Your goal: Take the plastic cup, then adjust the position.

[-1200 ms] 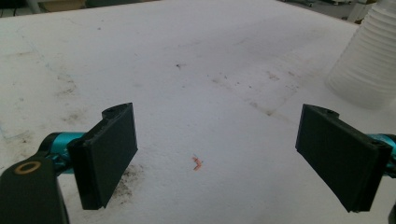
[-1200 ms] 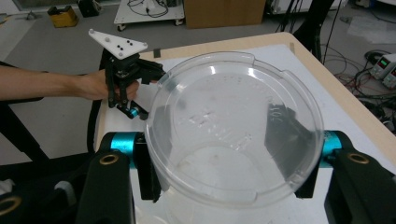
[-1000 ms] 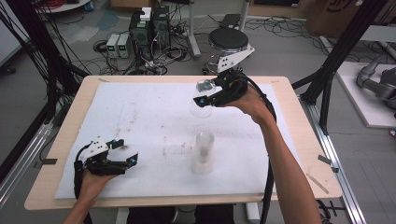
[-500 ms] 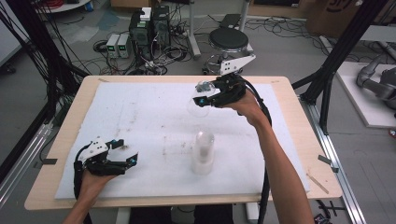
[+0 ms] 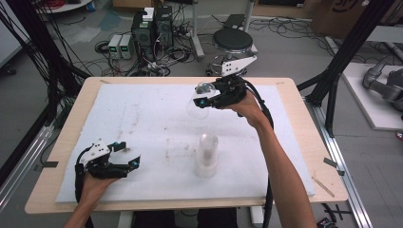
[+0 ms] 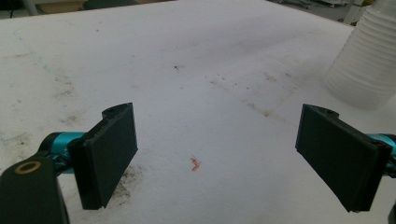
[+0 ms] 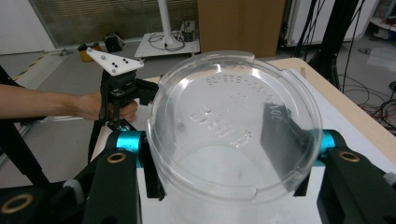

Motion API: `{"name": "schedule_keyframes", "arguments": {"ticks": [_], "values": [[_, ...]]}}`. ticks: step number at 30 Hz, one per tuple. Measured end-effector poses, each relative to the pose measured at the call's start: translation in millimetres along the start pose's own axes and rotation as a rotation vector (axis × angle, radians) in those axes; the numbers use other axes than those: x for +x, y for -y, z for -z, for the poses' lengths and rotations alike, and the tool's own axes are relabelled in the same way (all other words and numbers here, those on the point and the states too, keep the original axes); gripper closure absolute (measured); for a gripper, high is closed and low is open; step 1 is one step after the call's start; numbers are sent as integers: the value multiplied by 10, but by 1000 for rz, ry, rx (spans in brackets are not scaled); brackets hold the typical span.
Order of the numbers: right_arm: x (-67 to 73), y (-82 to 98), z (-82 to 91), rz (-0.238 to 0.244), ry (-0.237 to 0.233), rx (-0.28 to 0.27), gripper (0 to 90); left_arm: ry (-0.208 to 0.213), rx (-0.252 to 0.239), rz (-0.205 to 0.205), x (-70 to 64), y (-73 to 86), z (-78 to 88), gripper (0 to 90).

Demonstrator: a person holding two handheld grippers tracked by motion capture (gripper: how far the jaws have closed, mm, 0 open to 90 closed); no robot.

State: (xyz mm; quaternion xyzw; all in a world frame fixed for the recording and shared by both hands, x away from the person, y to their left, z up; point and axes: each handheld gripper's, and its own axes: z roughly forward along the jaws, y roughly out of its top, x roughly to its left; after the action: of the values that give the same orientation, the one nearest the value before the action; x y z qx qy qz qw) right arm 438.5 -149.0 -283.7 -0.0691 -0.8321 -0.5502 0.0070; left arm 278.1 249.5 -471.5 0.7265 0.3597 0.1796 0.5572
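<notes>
On the white mat point(image 5: 142, 118): a stack of cups point(image 5: 207, 155) stands in the middle.
Right gripper point(image 5: 202, 100): its jaws have just been closing and now squeeze a clear cup point(image 7: 233, 130), up near the far edge.
Left gripper point(image 5: 129, 158): jaws wide apart, nothing inside, well away from the stack.

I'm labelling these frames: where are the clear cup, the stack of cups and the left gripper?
clear cup point(image 7: 233, 135), right gripper view, its base
stack of cups point(image 5: 207, 156), high view, its side
left gripper point(image 5: 127, 159), high view, between its fingertips

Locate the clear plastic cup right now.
High view: the clear cup is held in the right gripper above the table's far right, beyond the cup stack.
</notes>
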Motion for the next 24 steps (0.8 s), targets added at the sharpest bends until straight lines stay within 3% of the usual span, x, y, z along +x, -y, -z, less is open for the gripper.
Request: {"name": "schedule_keyframes", "arguments": {"ticks": [17, 24], "values": [[-53, 18, 65, -8, 21, -22, 465, 2, -6, 23, 26, -4, 10, 123], [-52, 17, 74, -10, 3, -29, 465, 28, -23, -8, 31, -129, 16, 123]]}}
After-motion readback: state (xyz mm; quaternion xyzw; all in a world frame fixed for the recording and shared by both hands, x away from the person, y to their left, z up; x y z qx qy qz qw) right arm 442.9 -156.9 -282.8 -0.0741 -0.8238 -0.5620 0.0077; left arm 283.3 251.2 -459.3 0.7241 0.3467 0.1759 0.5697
